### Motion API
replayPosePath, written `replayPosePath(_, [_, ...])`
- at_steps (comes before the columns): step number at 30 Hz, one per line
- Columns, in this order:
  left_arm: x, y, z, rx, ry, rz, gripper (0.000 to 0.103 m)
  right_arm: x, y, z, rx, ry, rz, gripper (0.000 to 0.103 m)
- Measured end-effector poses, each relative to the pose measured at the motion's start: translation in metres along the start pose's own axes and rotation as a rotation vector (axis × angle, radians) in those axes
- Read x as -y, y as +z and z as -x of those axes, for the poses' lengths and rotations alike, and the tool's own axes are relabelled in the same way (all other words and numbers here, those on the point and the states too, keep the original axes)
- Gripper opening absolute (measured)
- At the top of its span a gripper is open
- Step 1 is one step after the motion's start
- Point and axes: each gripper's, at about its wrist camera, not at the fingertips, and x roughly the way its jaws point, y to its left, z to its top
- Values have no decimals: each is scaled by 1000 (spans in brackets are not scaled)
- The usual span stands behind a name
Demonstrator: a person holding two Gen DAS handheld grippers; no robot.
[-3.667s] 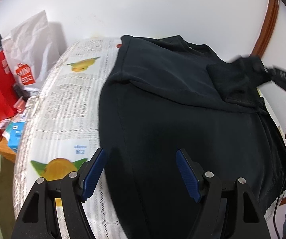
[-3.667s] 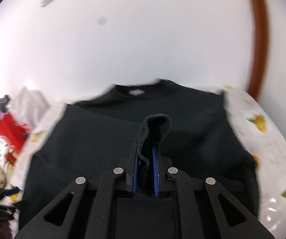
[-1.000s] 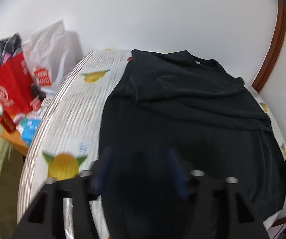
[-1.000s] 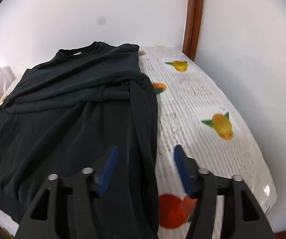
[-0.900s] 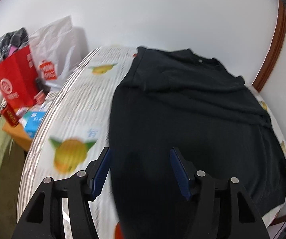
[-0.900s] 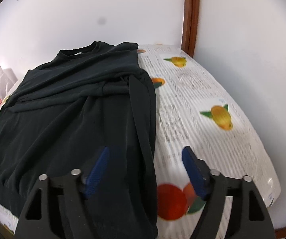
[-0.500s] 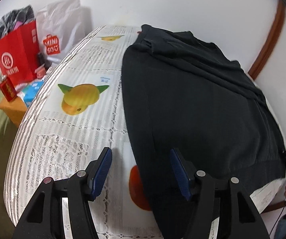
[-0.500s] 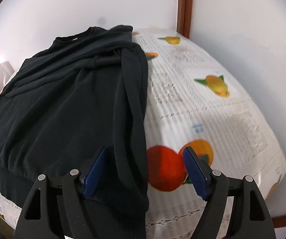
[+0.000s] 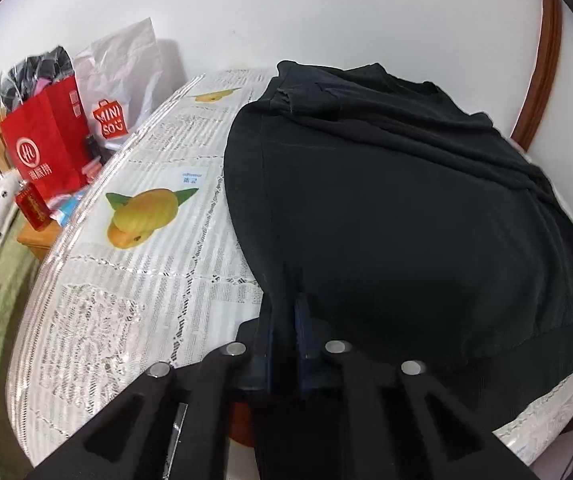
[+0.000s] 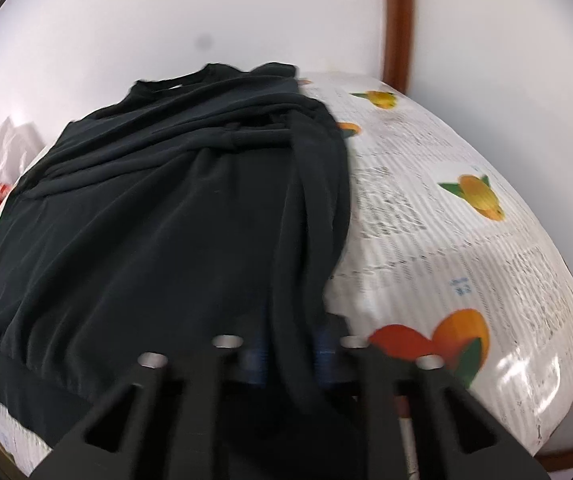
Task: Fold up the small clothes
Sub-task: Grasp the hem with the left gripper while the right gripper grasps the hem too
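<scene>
A black sweatshirt (image 9: 386, 200) lies flat on the table with both sleeves folded in across its chest; it also shows in the right wrist view (image 10: 158, 216). My left gripper (image 9: 284, 320) is shut on the sweatshirt's near left hem corner. My right gripper (image 10: 290, 344) is closed on the near right hem corner, with black cloth bunched between its blue pads. The right wrist view is blurred.
The table wears a white tablecloth (image 9: 146, 248) printed with fruit and text, also seen in the right wrist view (image 10: 466, 248). A red paper bag (image 9: 46, 140) and a white Miniso bag (image 9: 118, 92) stand on a low wooden stand to the left. A brown door frame (image 10: 400, 20) rises behind.
Both grippers dropped to the near table edge and closed on the sweatshirt's hem corners; half a second ago both were open above the hem.
</scene>
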Motion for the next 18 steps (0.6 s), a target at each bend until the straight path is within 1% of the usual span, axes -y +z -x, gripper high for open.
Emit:
replayPosePath(1, [-4, 0, 2, -6, -18, 24, 8, -1, 0, 1, 3, -3, 9, 9])
replayPosePath(4, [-14, -1, 16, -1, -66, 70, 8, 13, -2, 12, 19, 38, -44, 8])
replayPosePath(8, [-17, -1, 38, 8, -97, 52, 8, 37, -9, 38, 37, 127, -115, 8])
replayPosePath(10, [-19, -3, 54, 22, -131, 45, 8, 44, -13, 48, 43, 144, -125, 8])
replayPosePath(13, [-18, -2, 73, 60, -160, 39, 8, 46, -21, 68, 67, 148, -105, 8])
replayPosePath(15, [-19, 1, 89, 105, -173, 41, 8, 45, -23, 78, 88, 151, -87, 7])
replayPosePath(18, [-20, 11, 105, 160, -193, 66, 8, 46, -19, 97, 139, 180, -77, 7])
